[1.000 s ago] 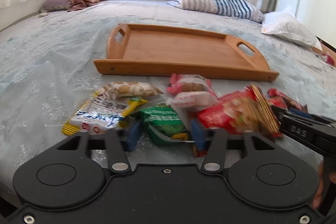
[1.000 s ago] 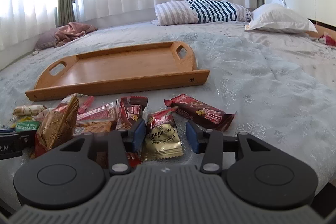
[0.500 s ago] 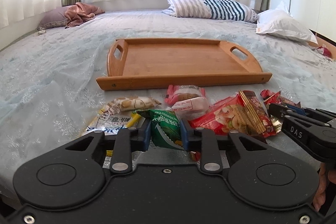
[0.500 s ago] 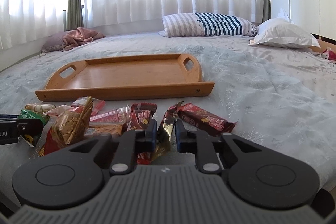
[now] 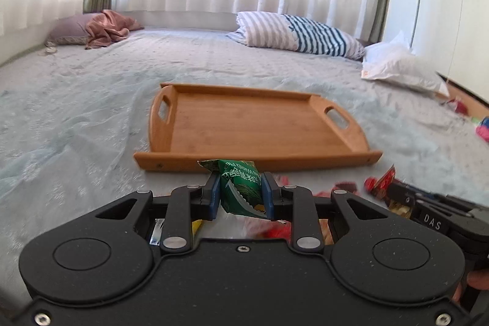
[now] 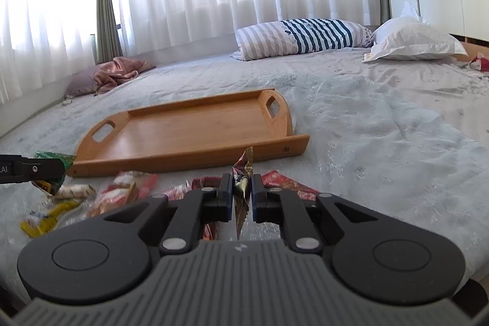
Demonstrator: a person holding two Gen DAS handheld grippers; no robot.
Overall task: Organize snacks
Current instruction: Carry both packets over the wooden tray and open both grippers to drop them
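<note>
Left gripper [image 5: 240, 191] jaws closed on green snack packet [image 5: 241, 188], right gripper [image 6: 242, 194] jaws clamping gold candy wrapper [image 6: 243, 173], wooden tray [image 5: 244, 124] on bed [image 5: 76, 112] beyond

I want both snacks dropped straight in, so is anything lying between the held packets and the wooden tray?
Nothing visible. The green packet in the left gripper and the gold candy in the right gripper face the empty tray across bare bedspread.

Both tongs [image 5: 240, 194] [image 6: 242, 194] now clamped on lifted snacks [image 5: 241, 188] [image 6: 243, 182]
</note>
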